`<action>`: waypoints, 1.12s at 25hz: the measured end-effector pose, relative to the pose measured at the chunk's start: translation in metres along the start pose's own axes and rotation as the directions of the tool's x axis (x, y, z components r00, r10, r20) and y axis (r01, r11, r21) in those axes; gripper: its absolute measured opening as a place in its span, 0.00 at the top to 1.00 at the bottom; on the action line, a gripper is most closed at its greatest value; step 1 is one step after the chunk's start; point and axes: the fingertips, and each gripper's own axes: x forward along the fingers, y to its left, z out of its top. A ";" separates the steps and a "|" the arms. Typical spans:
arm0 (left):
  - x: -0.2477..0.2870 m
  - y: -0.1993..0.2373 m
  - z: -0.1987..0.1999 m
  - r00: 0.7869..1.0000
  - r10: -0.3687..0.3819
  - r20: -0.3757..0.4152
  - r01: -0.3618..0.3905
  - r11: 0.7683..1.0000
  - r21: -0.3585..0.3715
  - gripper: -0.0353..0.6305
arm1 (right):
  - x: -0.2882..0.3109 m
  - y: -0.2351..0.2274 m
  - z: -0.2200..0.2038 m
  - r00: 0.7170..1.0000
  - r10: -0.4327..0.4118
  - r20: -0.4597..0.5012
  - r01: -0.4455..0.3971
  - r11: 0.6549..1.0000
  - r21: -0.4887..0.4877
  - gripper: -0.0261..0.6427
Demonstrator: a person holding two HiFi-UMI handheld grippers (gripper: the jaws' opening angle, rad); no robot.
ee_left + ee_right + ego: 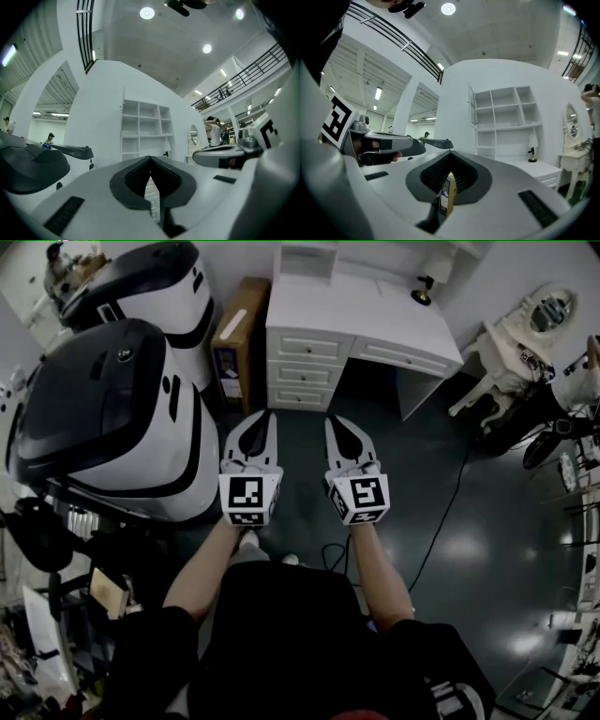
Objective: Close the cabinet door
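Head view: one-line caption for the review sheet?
Both shut, the left gripper and right gripper are held side by side facing a white desk.

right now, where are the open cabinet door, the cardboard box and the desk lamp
cabinet door [472,108]: right gripper view, middle of the open panel
cardboard box [240,324]: head view, its brown upper face
desk lamp [531,151]: right gripper view, its dark base

Ahead: dark floor [422,507] lies free up to the far white desk [375,329].
Left: two bulky white machines [112,418] and a leaning cardboard box [239,334] block the side.
Right: a cable [452,491] crosses the floor; vanity table [516,343] far right.
Above desk: open air before the cabinet door [472,108].
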 end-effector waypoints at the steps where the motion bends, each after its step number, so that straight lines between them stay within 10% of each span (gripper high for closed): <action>1: 0.001 0.000 0.003 1.000 -0.001 0.006 0.001 1.000 0.002 0.93 | 0.001 -0.001 0.003 1.000 -0.001 0.007 0.001 1.000 -0.001 0.93; 17: 0.011 0.021 0.026 0.997 0.049 0.058 -0.051 0.998 0.021 0.93 | 0.033 -0.010 0.039 0.993 0.043 0.106 -0.044 0.999 0.005 0.93; 28: 0.109 0.064 -0.009 0.999 0.023 0.033 -0.022 0.999 -0.037 0.93 | 0.124 -0.044 0.003 0.999 0.024 0.027 -0.024 1.000 0.020 0.93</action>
